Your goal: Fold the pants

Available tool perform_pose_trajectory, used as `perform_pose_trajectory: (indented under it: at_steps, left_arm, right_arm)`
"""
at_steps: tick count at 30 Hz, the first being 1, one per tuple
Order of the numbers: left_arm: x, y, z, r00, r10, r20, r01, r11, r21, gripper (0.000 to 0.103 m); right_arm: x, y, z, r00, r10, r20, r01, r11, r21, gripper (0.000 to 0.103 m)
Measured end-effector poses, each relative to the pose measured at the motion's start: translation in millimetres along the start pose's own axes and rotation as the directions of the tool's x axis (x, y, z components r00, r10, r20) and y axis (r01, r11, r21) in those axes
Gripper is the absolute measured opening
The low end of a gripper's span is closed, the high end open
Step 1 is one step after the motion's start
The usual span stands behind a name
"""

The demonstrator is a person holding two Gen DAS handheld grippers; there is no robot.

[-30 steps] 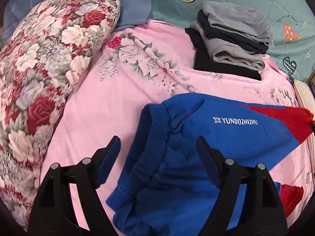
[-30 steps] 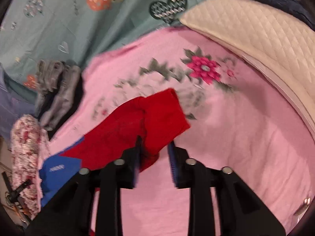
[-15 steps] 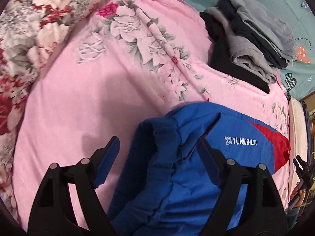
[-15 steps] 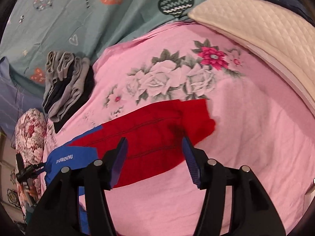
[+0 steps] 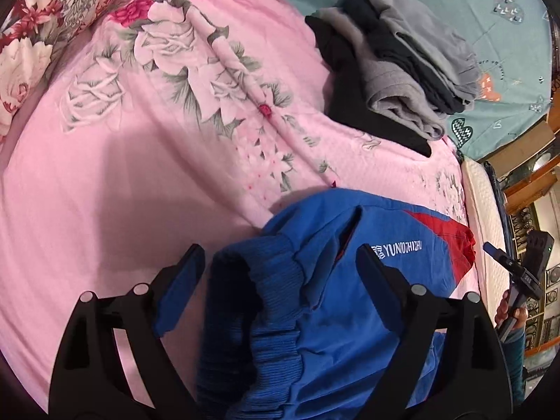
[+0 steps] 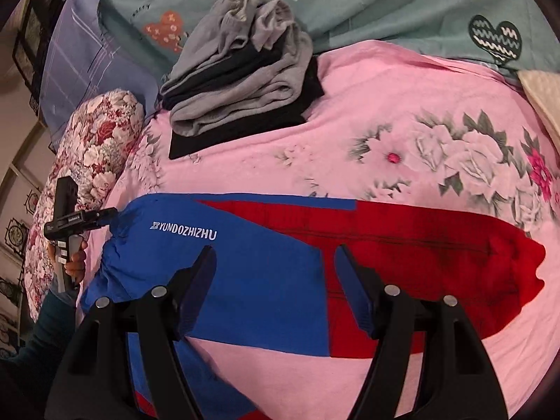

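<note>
Two grippers hang over one pair of blue-and-red track pants (image 6: pixel 266 266), which lies across the pink floral bedspread (image 5: pixel 147 161) with its long axis running side to side: blue waist end toward the floral bolster pillow (image 6: pixel 94 140), red leg end toward the quilted cream pillow (image 6: pixel 544 98). Starting at the waist, the left gripper (image 5: pixel 276 276) is spread wide, and the bunched ribbed waistband (image 5: pixel 252 301) sits between its blue pads (image 5: pixel 182 280), apparently not pinched, though the nearest cloth is hidden under the jaws. Moving along to mid-length, the right gripper (image 6: pixel 276 280) is also wide and holds nothing; it hovers where blue meets red, nearer the leg end. Beyond the pants, well apart, a stack of folded grey and black garments (image 6: pixel 241 80) rests near the teal sheet (image 6: pixel 385 3). Judging by this, the left gripper is best placed for the waistband, while the right would need to travel along the axis to reach the cuffs.
</note>
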State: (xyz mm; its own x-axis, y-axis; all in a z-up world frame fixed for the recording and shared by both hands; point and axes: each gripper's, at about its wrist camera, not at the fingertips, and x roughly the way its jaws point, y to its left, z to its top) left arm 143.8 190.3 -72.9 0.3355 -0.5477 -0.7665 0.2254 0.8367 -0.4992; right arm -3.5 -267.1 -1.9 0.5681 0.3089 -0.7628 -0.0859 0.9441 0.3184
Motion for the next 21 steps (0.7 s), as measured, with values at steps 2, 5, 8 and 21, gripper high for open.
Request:
perform_pose_trajectory:
  at_steps: [2,5,8,21]
  left_arm:
    - [-5,5,3,1.0,0.007,0.017,-0.008,1.0,0.009,0.089]
    - [-7,12,6,1.0,-0.007,0.011,0.007,1.0,0.026,0.089]
    - [6,7,6,0.997,-0.056,-0.058,0.061,0.995,0.08,0.09]
    - [15,-13,-9,0.999,0.044,0.014,-0.046,0.949,0.311,0.034]
  right_arm:
    - [13,10,6,0.999,0.017,-0.027,-0.017,1.0,-0.018,0.071]
    - [27,23,12,0.998,0.036,-0.047,-0.038,0.998,-0.046,0.071]
    - [39,29,14,0.996,0.053,-0.07,-0.056,0.997,-0.045,0.071]
    - [81,57,31,0.987,-0.146,-0.061,0.108,0.902,-0.418,0.07]
